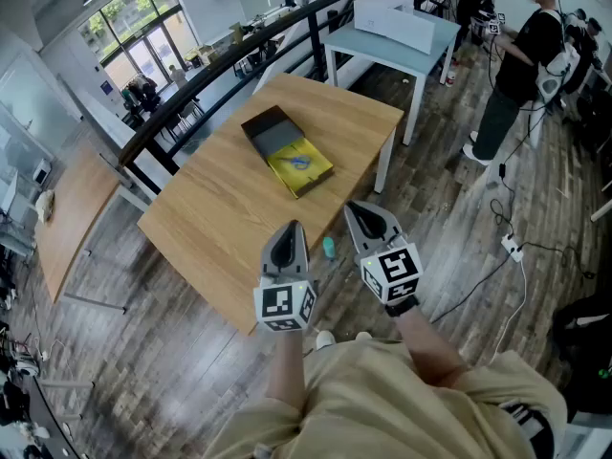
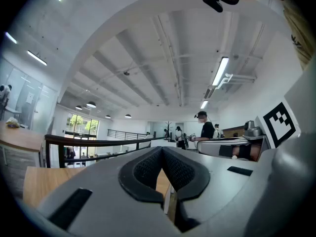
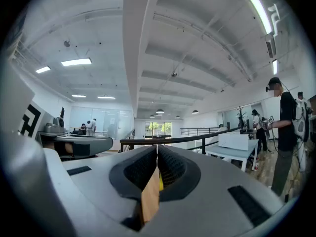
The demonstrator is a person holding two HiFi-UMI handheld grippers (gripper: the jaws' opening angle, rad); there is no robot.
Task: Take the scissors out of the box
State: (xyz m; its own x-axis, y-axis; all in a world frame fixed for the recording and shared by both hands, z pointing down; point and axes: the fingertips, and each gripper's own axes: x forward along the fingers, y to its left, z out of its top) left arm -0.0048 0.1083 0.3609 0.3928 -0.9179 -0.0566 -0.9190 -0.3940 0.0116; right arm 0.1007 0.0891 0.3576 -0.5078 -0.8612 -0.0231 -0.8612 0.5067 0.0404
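An open box (image 1: 288,150) lies on the wooden table (image 1: 220,218), its dark half (image 1: 271,133) toward the far side and a yellow half (image 1: 304,168) with a bluish item on it nearer me. I cannot make out scissors as such. A small teal object (image 1: 329,248) sits near the table's front edge. My left gripper (image 1: 293,226) and right gripper (image 1: 356,207) hover level over that front edge, short of the box. Both are shut and hold nothing. In the left gripper view the left gripper (image 2: 161,149) has its pads meeting at the tip, as does the right gripper (image 3: 157,147) in the right gripper view.
A black railing (image 1: 239,55) runs behind the table. Beyond it stands a pale table (image 1: 435,41) with a white box (image 1: 394,22). A person (image 1: 521,60) stands at the far right. Cables (image 1: 512,247) lie on the wooden floor. Another wooden table (image 1: 72,213) is at the left.
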